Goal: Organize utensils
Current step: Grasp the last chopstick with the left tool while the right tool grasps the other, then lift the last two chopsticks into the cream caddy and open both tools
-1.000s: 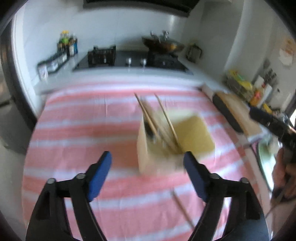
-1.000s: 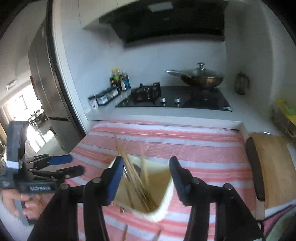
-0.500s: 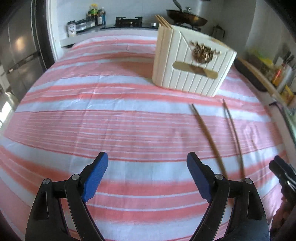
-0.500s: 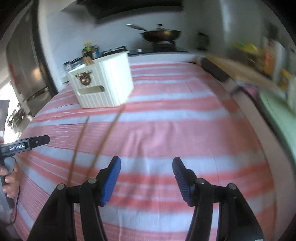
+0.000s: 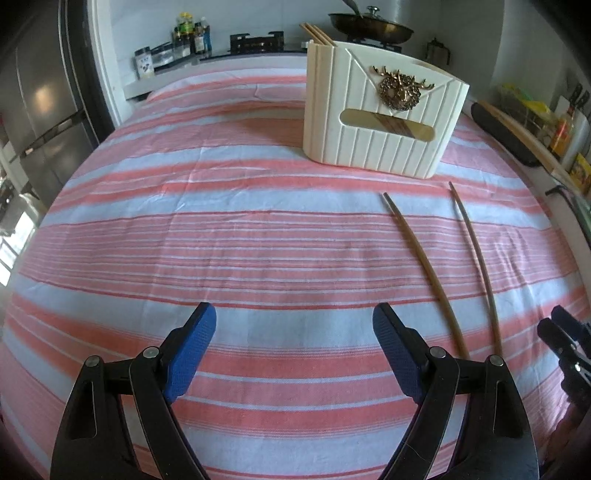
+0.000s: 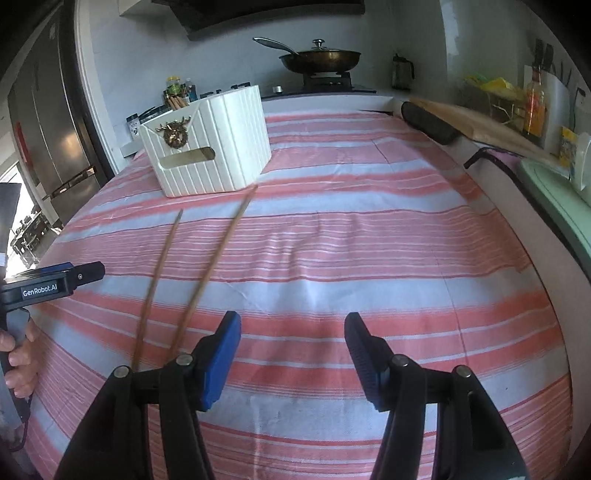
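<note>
A cream ribbed utensil box [image 5: 384, 114] with a gold stag emblem stands on the striped cloth, with chopstick ends poking out of its far left corner [image 5: 316, 32]. It also shows in the right wrist view [image 6: 210, 147]. Two loose chopsticks [image 5: 424, 266] [image 5: 476, 262] lie side by side in front of the box, and show in the right wrist view [image 6: 159, 280] [image 6: 218, 258]. My left gripper [image 5: 293, 343] is open and empty, low over the cloth, left of the chopsticks. My right gripper [image 6: 291, 347] is open and empty, just right of their near ends.
The table carries a red and white striped cloth [image 5: 221, 221]. A wooden cutting board with a dark edge [image 6: 461, 122] lies at the right. A stove with a lidded pan [image 6: 319, 59] stands behind, bottles [image 5: 190, 33] at the back left, a fridge [image 5: 33, 110] at the left.
Both grippers have dropped from above the box to low over the cloth near the table's front. In the last half second they have barely moved. Both stay open.
</note>
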